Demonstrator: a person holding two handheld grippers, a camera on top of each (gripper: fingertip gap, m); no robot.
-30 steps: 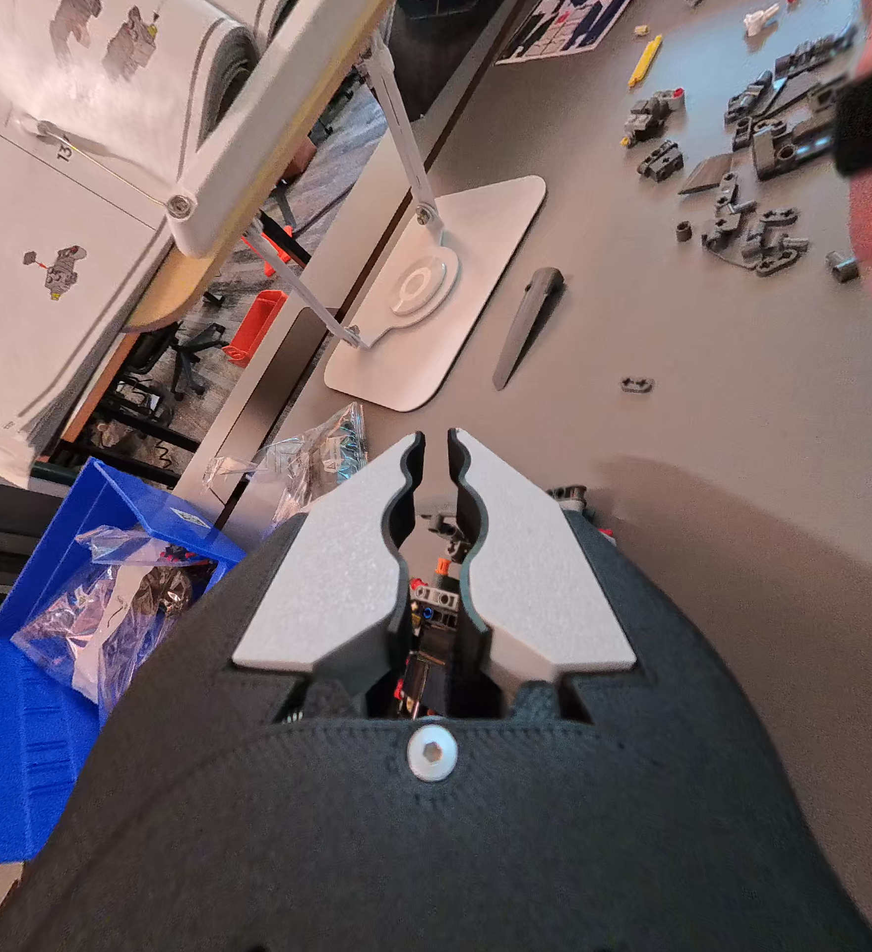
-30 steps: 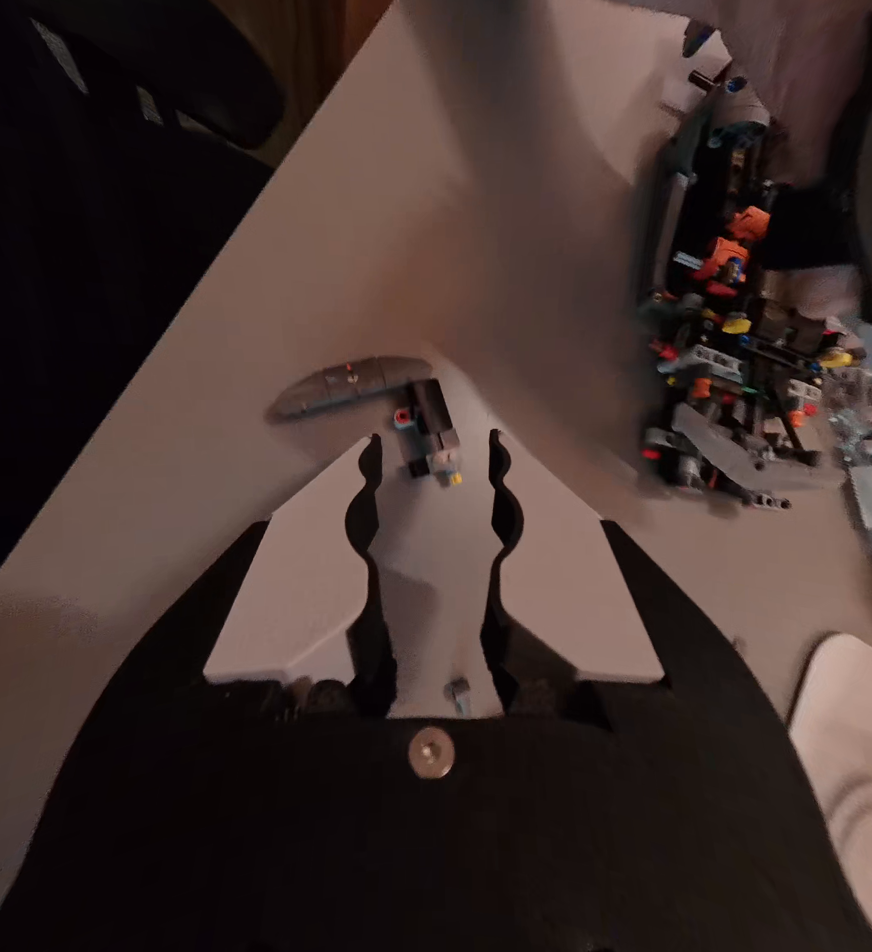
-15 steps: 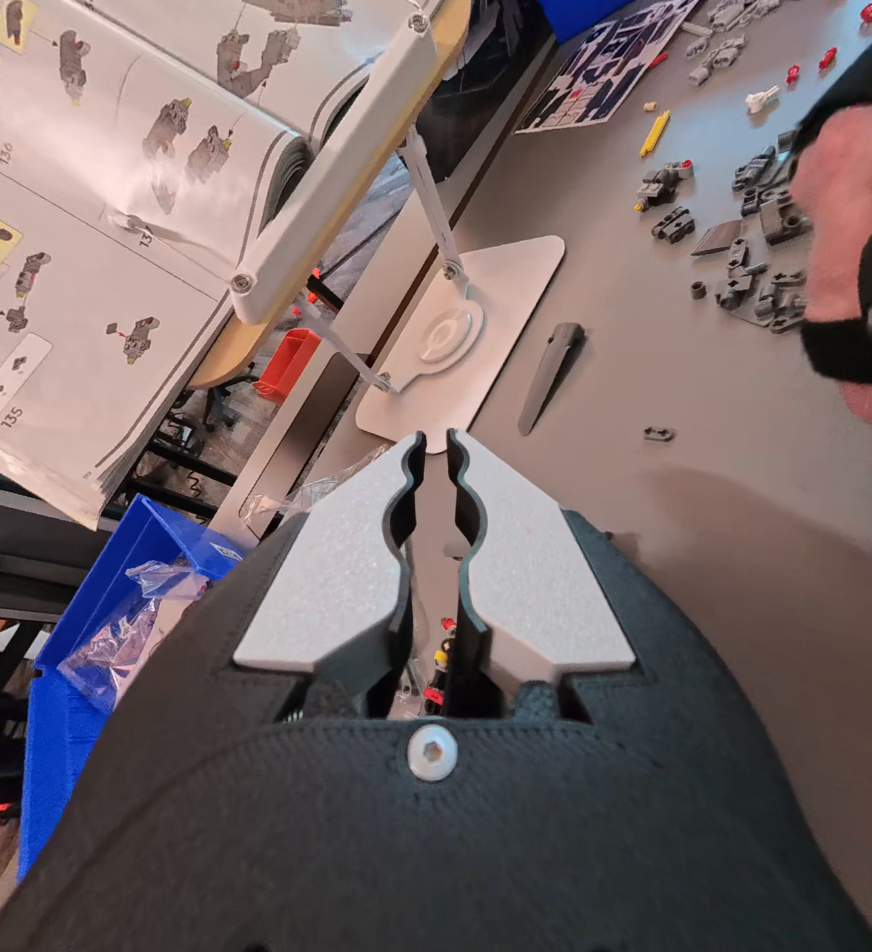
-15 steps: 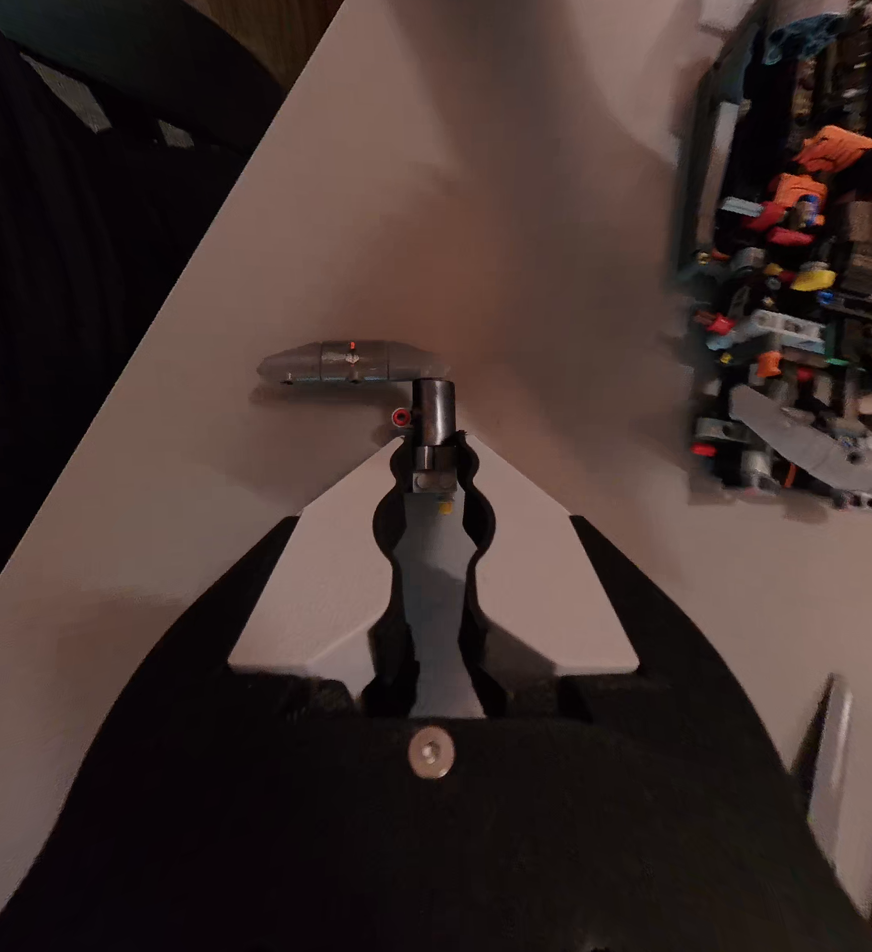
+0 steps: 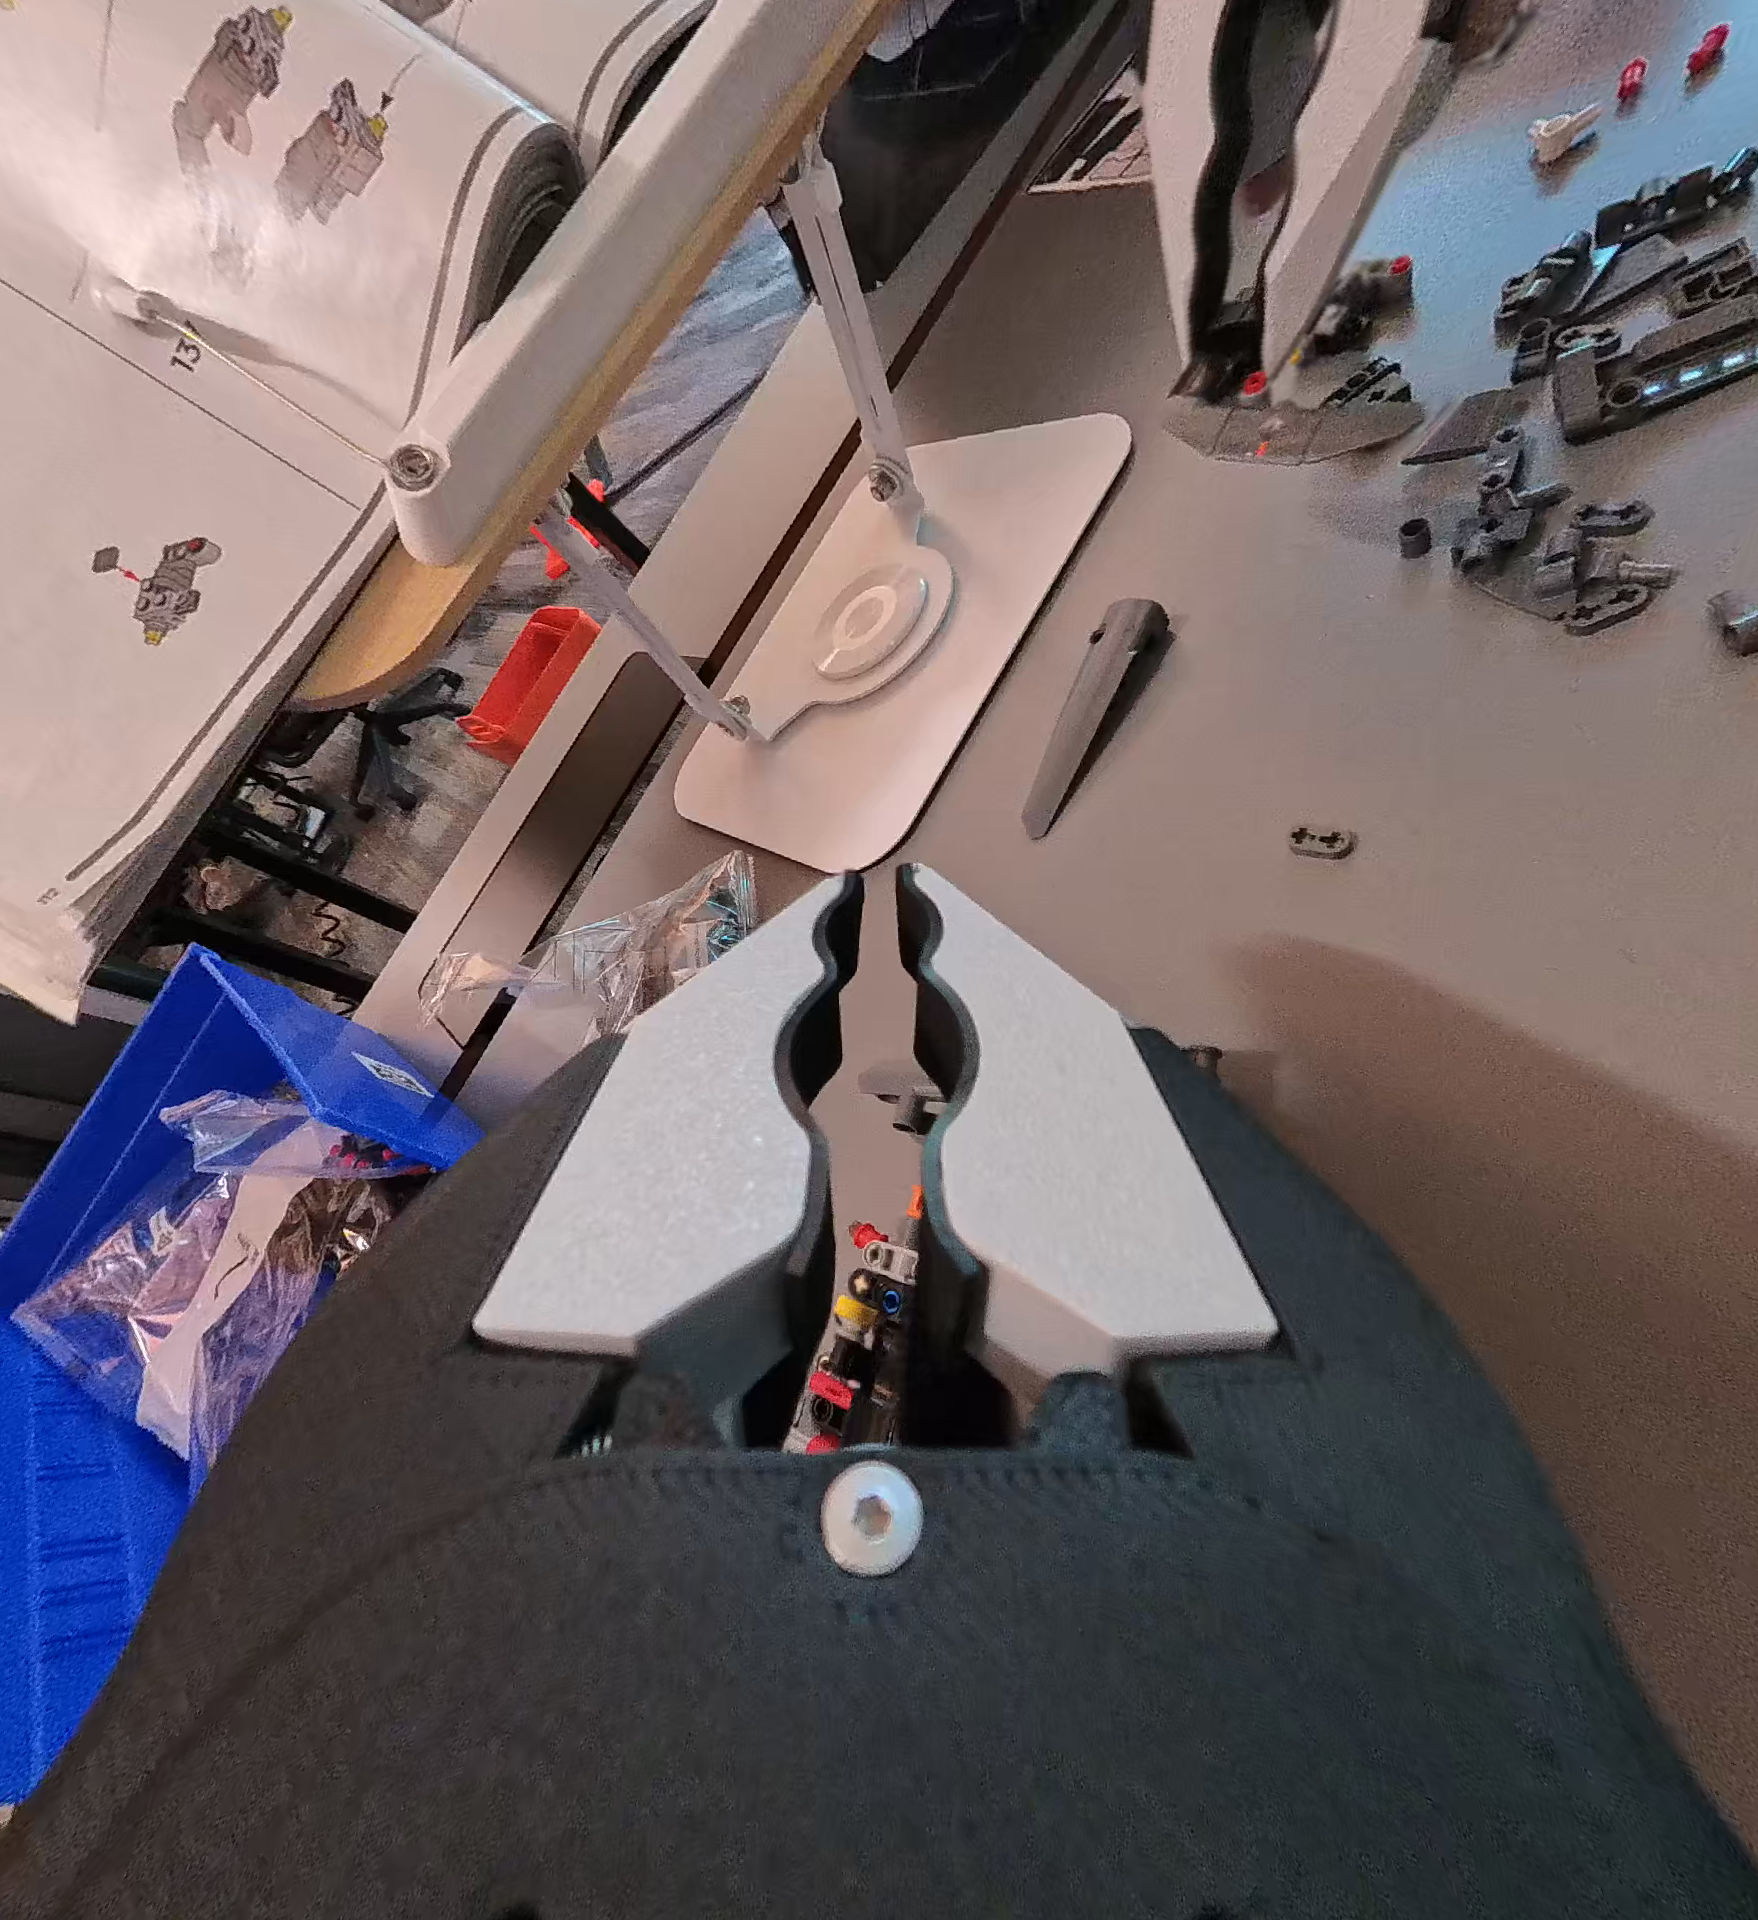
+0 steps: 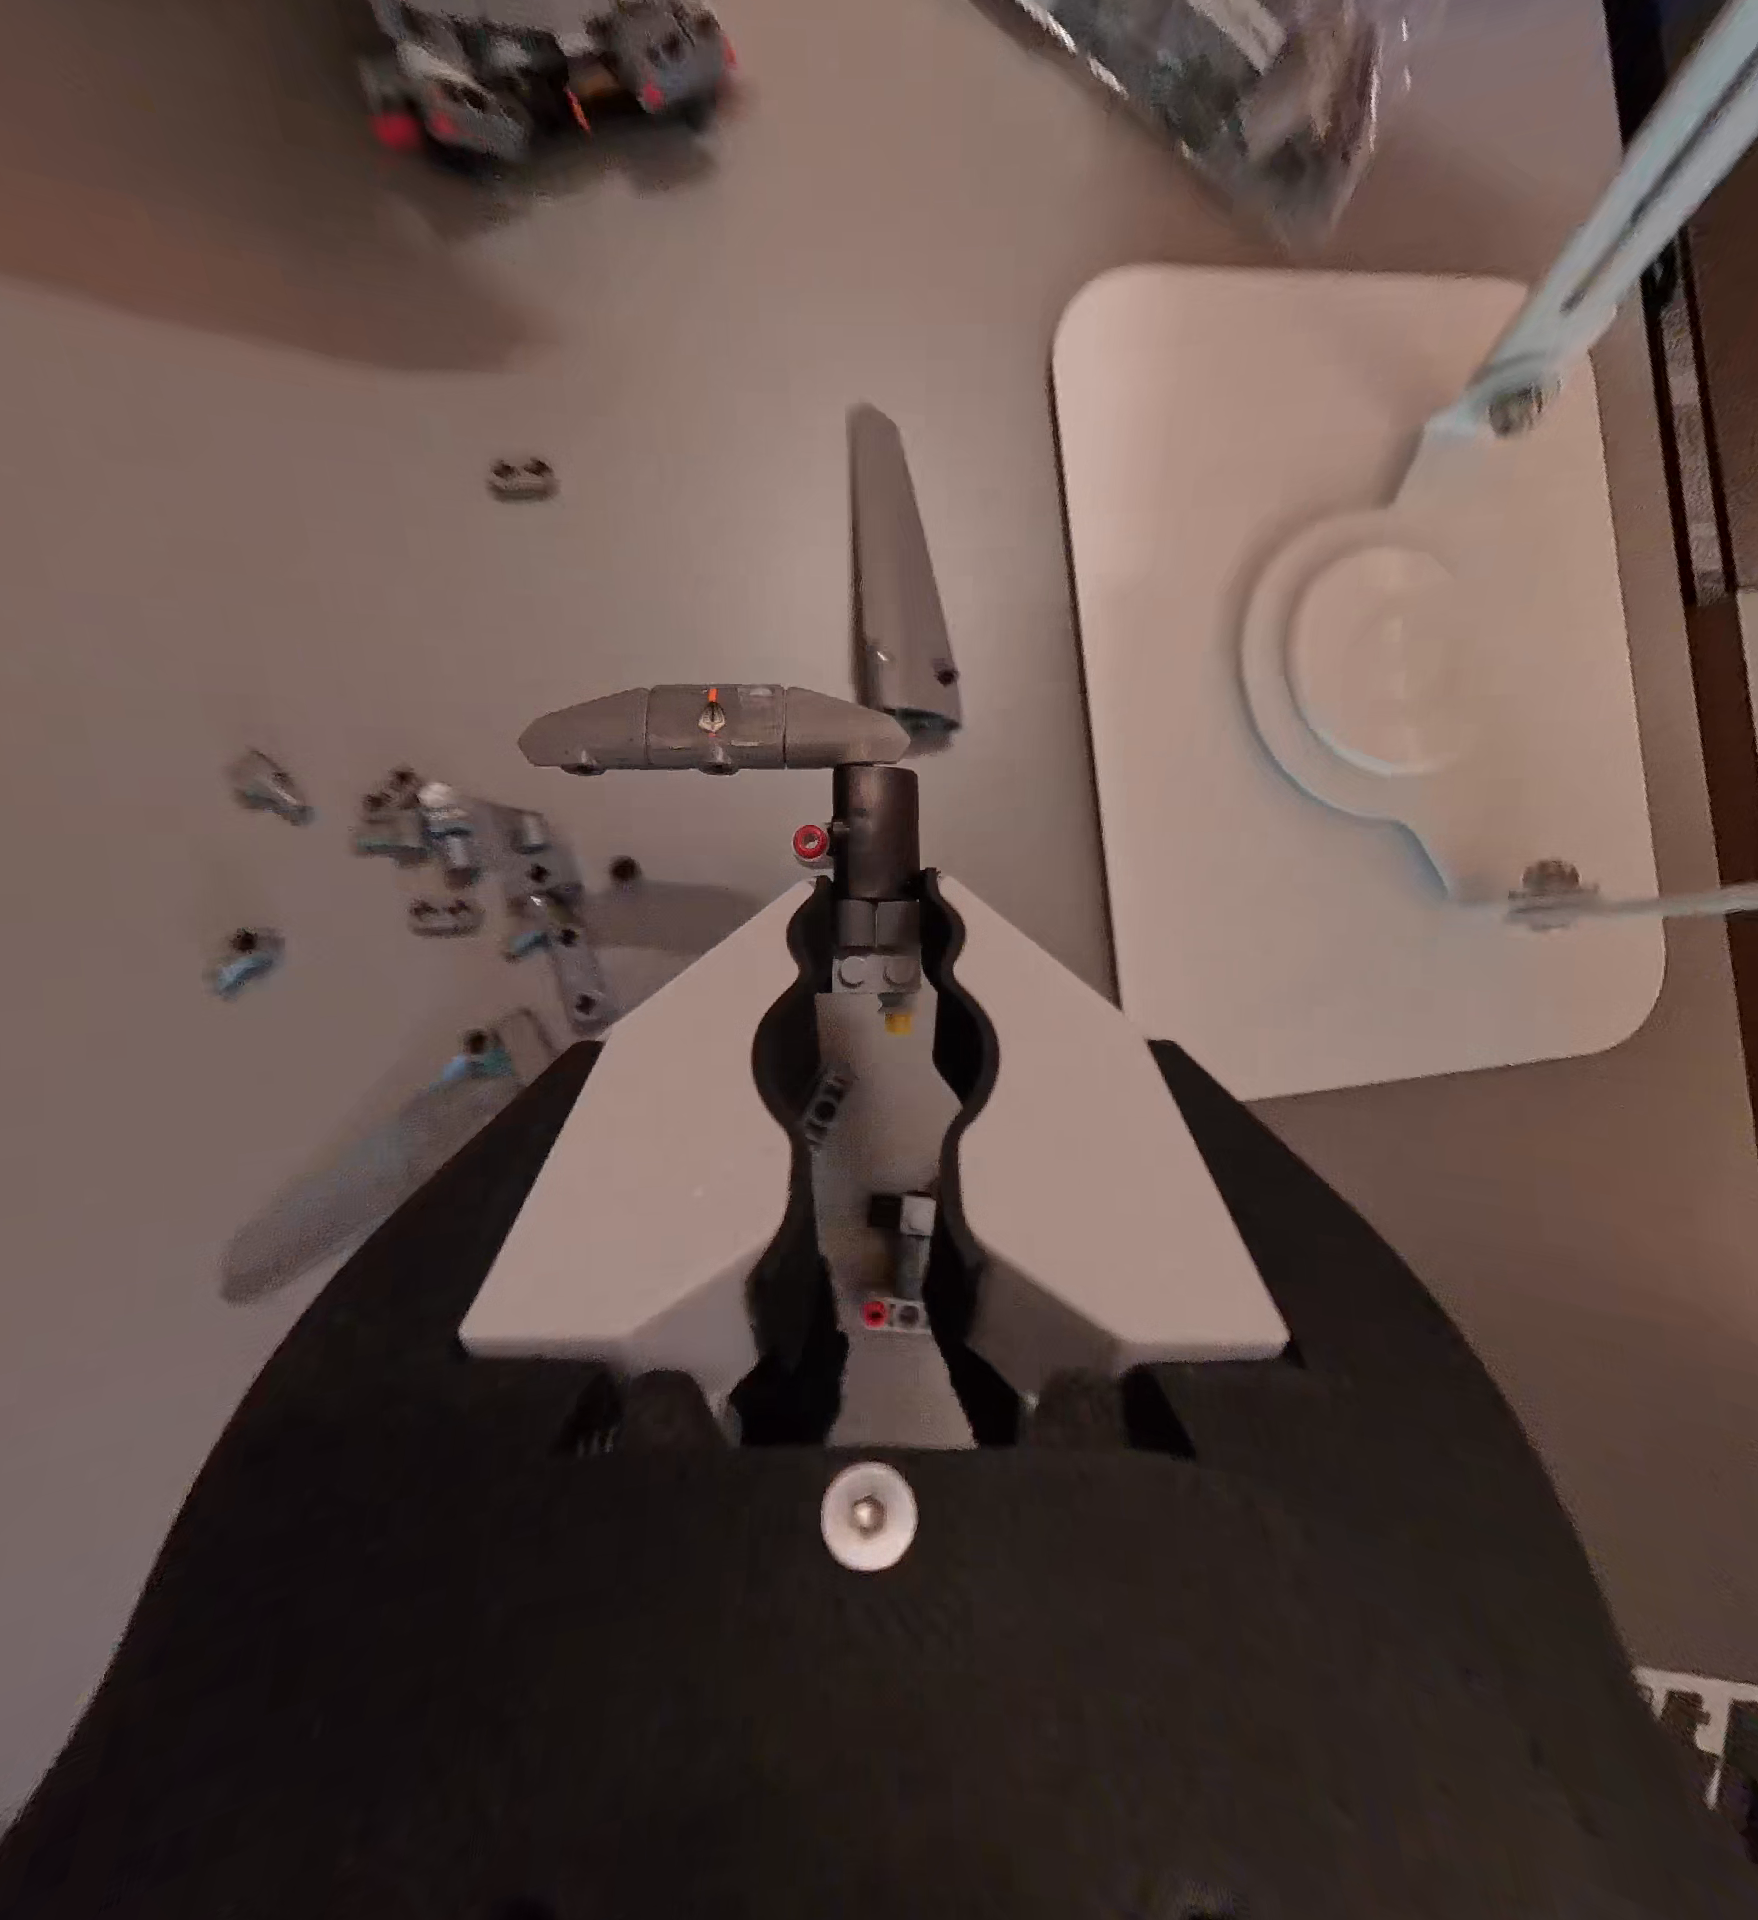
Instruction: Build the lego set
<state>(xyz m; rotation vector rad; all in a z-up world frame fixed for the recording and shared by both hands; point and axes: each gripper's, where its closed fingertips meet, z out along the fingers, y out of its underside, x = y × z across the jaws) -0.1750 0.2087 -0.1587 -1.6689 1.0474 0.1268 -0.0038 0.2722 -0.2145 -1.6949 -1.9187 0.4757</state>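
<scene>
Grey surface (image 5: 1477,831) carries everything in reach.

1. Left tool (image 5: 880,883): your fingers stand nearly together, with a narrow slit at the tips through which bare surface shows. Further back in the slit, a multicoloured brick model (image 5: 870,1320) is visible. You cannot tell whether the fingers press on it.
2. Right tool (image 6: 875,894): your fingertips are clamped on the small grey brick assembly (image 6: 875,831), a dark cylinder with a red pin at its side. A curved grey panel (image 6: 714,727) sits at the cylinder's far end.
3. Surroundings: a tapered grey piece (image 6: 896,561) lies just beyond the panel, beside the white stand base (image 6: 1270,935). Loose dark parts (image 5: 1581,343) lie well apart from the left tool, and a blue bin (image 5: 23,1507) sits to its left.
</scene>
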